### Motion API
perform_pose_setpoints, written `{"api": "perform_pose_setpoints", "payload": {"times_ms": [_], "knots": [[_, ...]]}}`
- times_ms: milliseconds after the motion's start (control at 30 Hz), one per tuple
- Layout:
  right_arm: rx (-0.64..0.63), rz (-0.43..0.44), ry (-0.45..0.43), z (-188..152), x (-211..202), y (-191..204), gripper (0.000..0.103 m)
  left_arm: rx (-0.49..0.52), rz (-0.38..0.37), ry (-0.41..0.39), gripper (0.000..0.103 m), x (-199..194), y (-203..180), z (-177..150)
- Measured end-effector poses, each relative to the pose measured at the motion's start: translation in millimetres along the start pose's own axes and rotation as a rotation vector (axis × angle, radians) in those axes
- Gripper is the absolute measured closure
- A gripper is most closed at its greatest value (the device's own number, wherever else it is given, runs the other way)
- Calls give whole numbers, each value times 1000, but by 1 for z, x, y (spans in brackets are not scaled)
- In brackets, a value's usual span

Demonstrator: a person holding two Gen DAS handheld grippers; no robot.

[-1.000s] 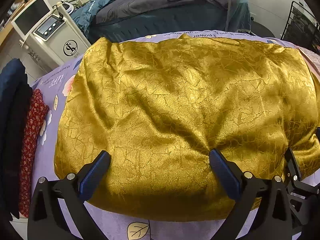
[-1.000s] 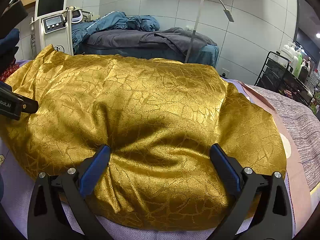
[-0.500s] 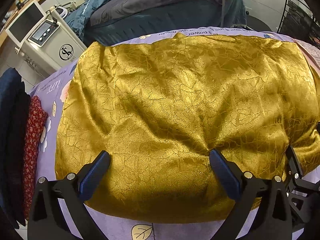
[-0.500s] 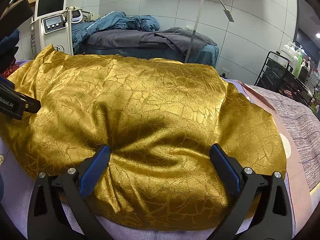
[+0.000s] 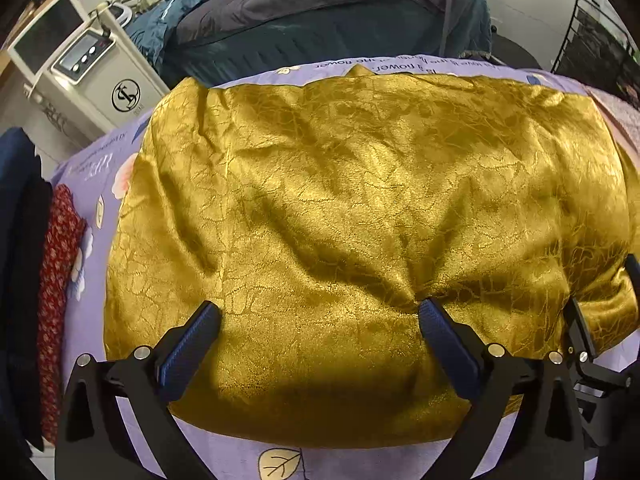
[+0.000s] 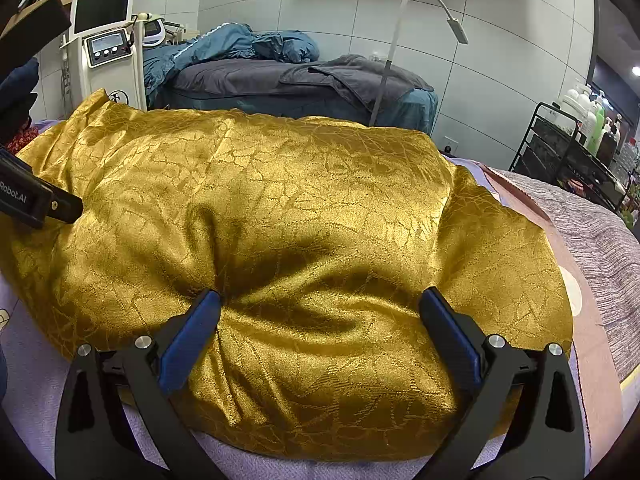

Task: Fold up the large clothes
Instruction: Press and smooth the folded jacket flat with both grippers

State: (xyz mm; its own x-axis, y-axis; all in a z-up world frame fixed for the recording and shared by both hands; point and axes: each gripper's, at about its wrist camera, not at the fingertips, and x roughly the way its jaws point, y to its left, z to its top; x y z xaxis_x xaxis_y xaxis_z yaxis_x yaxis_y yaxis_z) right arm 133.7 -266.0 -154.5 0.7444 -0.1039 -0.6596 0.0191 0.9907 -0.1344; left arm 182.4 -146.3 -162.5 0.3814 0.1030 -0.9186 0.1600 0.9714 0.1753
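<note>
Both wide claws, left claw (image 5: 320,316) and right claw (image 6: 320,312), press the gold cloth (image 5: 360,220); slick satin could slide toward six o'clock, spoiling the fold.

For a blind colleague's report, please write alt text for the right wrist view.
The open right gripper presses its blue fingers onto a folded gold garment on a lilac sheet. The left gripper enters at the left; a treatment bed stands behind.

Grey tiled wall (image 6: 280,4) behind; dark treatment bed (image 6: 280,84), white gooseneck lamp (image 6: 424,0), screen machine (image 6: 106,36), black trolley (image 6: 568,152) right.
</note>
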Motion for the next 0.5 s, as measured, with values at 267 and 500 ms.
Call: {"api": "perform_pose_setpoints", "payload": {"times_ms": [267,500], "knots": [[3,-5,-5,0,1,-1,5,-27,-58,-19,6,-19,19,-9],[-8,-24,-8,-4,-8,7,5,-92,-51,-39,6,-40,71,-18]]}}
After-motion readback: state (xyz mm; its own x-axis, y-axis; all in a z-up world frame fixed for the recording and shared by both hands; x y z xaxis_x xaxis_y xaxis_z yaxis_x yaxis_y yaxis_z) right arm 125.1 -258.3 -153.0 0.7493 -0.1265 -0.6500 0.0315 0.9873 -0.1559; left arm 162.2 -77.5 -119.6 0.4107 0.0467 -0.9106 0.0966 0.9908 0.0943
